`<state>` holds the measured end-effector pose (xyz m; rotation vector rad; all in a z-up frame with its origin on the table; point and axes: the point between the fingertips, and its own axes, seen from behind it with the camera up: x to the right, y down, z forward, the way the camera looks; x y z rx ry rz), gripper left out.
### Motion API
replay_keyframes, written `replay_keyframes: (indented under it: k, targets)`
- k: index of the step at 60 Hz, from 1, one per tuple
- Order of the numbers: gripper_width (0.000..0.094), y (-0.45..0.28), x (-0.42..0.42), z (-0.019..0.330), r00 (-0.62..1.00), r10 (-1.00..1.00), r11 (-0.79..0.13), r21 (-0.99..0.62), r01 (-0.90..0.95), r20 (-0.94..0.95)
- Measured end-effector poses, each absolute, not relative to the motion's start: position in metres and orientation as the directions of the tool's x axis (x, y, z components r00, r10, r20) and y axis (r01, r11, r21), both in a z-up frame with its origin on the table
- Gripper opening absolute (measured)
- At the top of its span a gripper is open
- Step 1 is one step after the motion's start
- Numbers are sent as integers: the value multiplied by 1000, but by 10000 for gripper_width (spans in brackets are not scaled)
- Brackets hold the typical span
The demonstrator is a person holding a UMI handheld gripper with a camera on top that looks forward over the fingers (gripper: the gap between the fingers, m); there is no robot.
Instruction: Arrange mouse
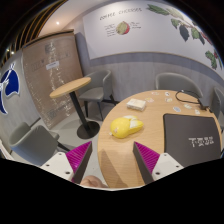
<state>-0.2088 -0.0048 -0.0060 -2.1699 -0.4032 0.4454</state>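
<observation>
A yellow mouse [124, 127] lies on a round wooden table [150, 108], just left of a dark mouse pad [192, 138] with white lettering. My gripper [113, 161] hovers above the table's near edge, a short way in front of the mouse. Its fingers are spread wide with nothing between them; the magenta pads [80, 156] show at either side. A bit of a hand [94, 182] shows at the bottom between the fingers.
A white cable [186, 98] lies at the table's far side. Grey chairs [40, 143] stand to the left and behind the table. A small round side table [72, 88] on a black pedestal stands beyond, near the white wall.
</observation>
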Motion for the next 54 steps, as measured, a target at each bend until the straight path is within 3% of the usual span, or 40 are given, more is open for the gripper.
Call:
replay_keyframes:
  k: [30,33,34,35,44,48,54]
  targets:
    - [841,86,-231,-19,931,361,-604,-774,192,-51]
    - [722,102,-236,-19,939,342,-606,-774,185,-43]
    - [579,105,-231,-20,944,328,-607,-773,187,-29]
    - [504,106,-228,-20,948,318,-607,-771,191,-16]
    - [395,98,-243,-17,917,386,-616,-767,178,-97]
    - [384,84,-240,15,899,413,-592,-793,145,-145]
    - [383,87,-196,105,908,406,-408,-909,84,-98]
